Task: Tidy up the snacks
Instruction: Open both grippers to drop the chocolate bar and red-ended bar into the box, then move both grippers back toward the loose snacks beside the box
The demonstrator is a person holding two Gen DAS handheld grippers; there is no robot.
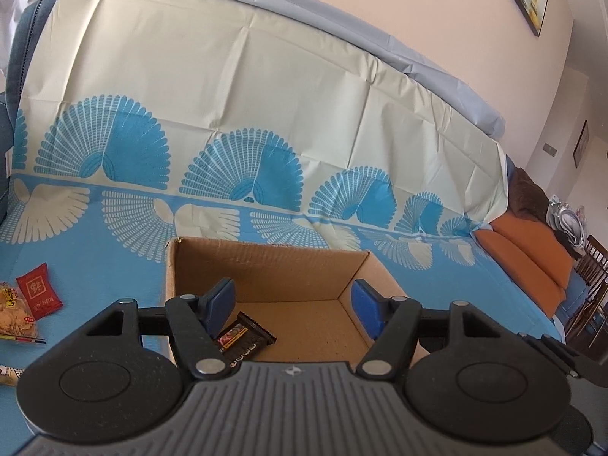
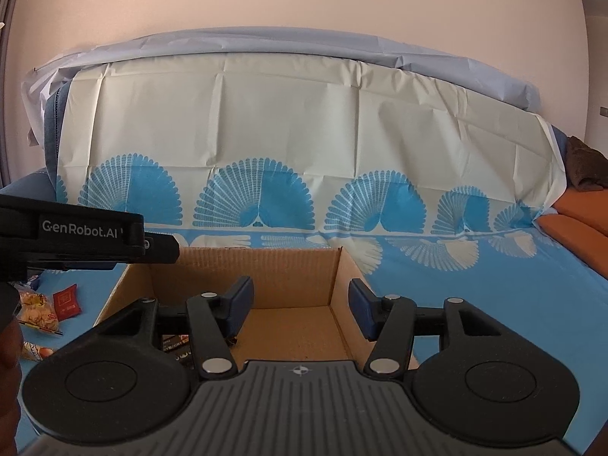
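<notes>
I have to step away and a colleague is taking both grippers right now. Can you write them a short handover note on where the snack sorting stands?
Left gripper: open, empty, above the cardboard box.
Right gripper: open, empty, also over the box.
Done: one dark snack bar lies on the box floor, near its left wall.
Left to do: a red packet and a bag of pale crackers lie on the blue cloth left of the box; another wrapper shows near them at the view's edge. These likely go in the box next; the left gripper is nearer.
</notes>
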